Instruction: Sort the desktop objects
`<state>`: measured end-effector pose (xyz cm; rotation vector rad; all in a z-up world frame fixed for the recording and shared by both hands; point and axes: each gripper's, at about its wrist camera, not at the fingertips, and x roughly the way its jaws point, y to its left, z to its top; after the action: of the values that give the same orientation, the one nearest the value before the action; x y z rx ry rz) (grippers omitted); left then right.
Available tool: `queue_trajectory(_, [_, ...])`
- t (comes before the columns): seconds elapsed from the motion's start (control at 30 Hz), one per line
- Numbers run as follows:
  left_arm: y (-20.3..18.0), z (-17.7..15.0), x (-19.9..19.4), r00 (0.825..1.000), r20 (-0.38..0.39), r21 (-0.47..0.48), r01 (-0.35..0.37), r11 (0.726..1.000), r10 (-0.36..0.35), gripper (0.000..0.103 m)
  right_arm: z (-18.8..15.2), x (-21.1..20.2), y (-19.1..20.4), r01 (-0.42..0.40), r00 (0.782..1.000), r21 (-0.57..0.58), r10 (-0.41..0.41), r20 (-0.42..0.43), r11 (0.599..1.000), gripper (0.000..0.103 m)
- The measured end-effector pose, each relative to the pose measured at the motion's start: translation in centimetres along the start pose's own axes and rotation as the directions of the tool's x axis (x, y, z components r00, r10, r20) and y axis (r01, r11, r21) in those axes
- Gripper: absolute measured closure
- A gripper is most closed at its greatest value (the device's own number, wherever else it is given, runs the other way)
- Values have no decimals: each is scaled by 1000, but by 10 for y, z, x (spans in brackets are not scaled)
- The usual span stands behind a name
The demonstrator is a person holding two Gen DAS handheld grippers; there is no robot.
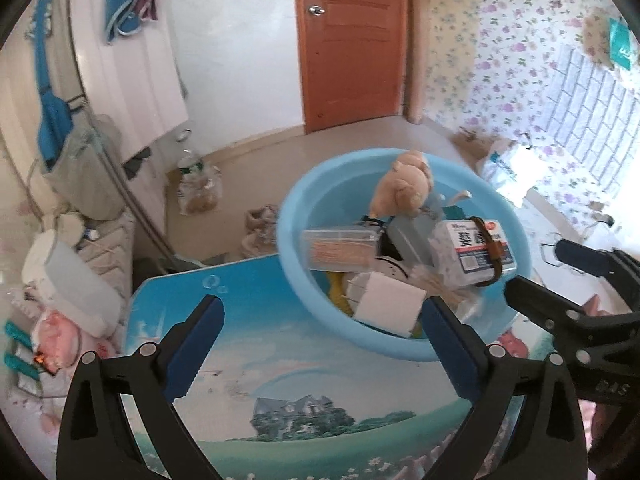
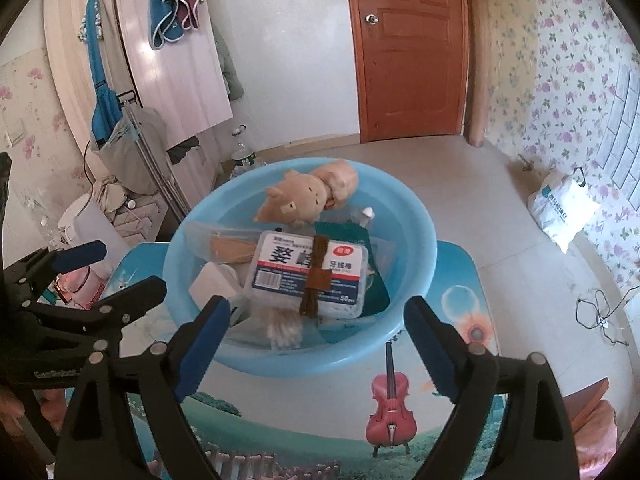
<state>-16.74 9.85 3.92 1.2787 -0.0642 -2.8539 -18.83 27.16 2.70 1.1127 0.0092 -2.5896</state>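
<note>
— Looking at the basin (image 2: 416, 280), what's in it?
— A plush toy (image 2: 308, 198) at the back, a floss-pick box (image 2: 344, 276) with a brown band (image 2: 316, 276) on top, a clear toothpick case (image 1: 340, 248) and a white box (image 1: 386, 308).
— And the basin itself?
— It sits on the tabletop (image 1: 280, 376).
— The jaws?
— Both the left gripper (image 1: 320, 344) and the right gripper (image 2: 316, 344) stand wide apart, holding nothing, just in front of the basin.

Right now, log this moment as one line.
left gripper open, empty | right gripper open, empty | basin full | floss box topmost

Blue basin (image 2: 416, 280) on table, piled: floss box (image 2: 308, 276), plush toy (image 2: 308, 196).
</note>
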Motion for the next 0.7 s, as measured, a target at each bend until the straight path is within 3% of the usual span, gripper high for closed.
queue_trajectory(0.07, [0, -1, -5, 999, 13, 1, -30, 1000, 30, 4, 0, -4, 4, 4, 1000, -10, -4, 9, 1000, 0])
queue_trajectory(0.2, [2, -4, -10, 998, 47, 12, -38, 999, 37, 4, -1, -8, 16, 66, 997, -85, -63, 45, 994, 0])
queue_trajectory(0.33, [8, -6, -10, 998, 53, -8, 34, 999, -33, 4, -1, -12, 15, 18, 997, -60, -13, 76, 998, 0])
queue_trajectory(0.4, [10, -9, -10, 994, 85, -3, 66, 998, -65, 4, -2, -16, 17, 7, 989, -88, 6, 145, 996, 0])
queue_trajectory(0.47, [10, -12, -8, 992, 108, 14, 60, 998, -61, 4, -4, -22, 23, 58, 974, -145, -25, 223, 988, 0])
queue_trajectory(0.7, [10, -21, 5, 994, 96, 43, 40, 998, -44, 2, -3, -3, 17, 35, 989, -78, -23, 148, 996, 0])
